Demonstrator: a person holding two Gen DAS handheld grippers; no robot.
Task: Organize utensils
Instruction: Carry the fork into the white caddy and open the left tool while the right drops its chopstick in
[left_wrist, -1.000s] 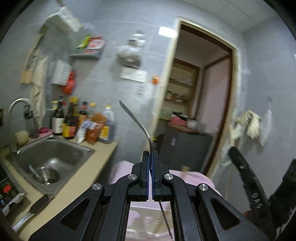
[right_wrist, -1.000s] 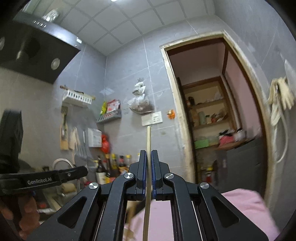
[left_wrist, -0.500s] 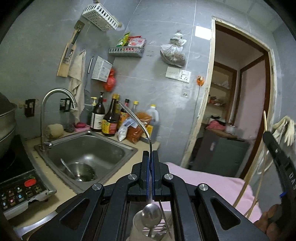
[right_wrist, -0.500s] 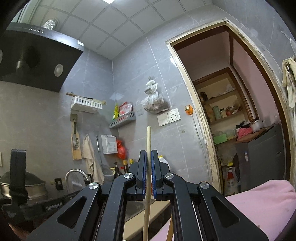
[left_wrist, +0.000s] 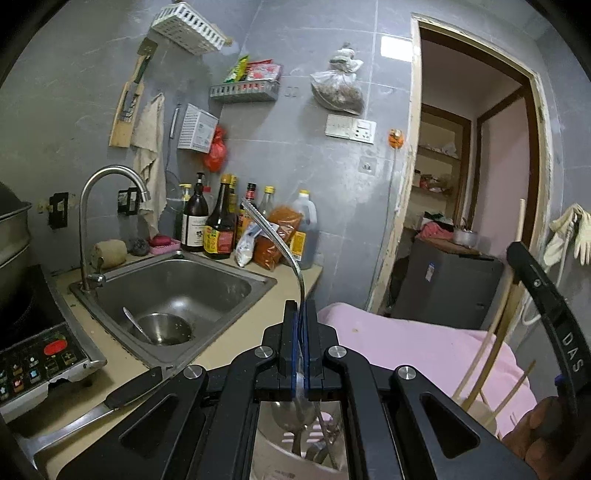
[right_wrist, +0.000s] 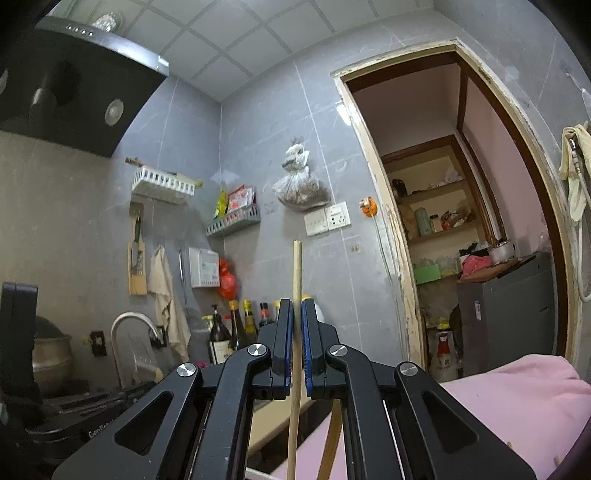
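Observation:
My left gripper (left_wrist: 300, 310) is shut on a steel spoon (left_wrist: 275, 238) held upright, handle curving up and left; its bowl hangs over a white utensil holder (left_wrist: 295, 450) below the jaws. My right gripper (right_wrist: 296, 310) has its jaws slightly apart around a wooden chopstick (right_wrist: 296, 273) that stands upright between them. In the left wrist view the right gripper (left_wrist: 543, 306) shows at the right edge, with chopsticks (left_wrist: 484, 354) leaning in a second container.
A steel sink (left_wrist: 173, 291) with a bowl and spoon is on the left, with a faucet (left_wrist: 99, 206), sauce bottles (left_wrist: 218, 225), an induction cooker (left_wrist: 33, 358) and a knife (left_wrist: 125, 391). A pink cloth (left_wrist: 417, 347) lies behind the holders. A doorway (right_wrist: 461, 221) is on the right.
Both grippers have tilted downward and come closer to the counter. The utensil holder and the spoon bowl have come into view under the left gripper. The right jaws have opened slightly around the chopstick.

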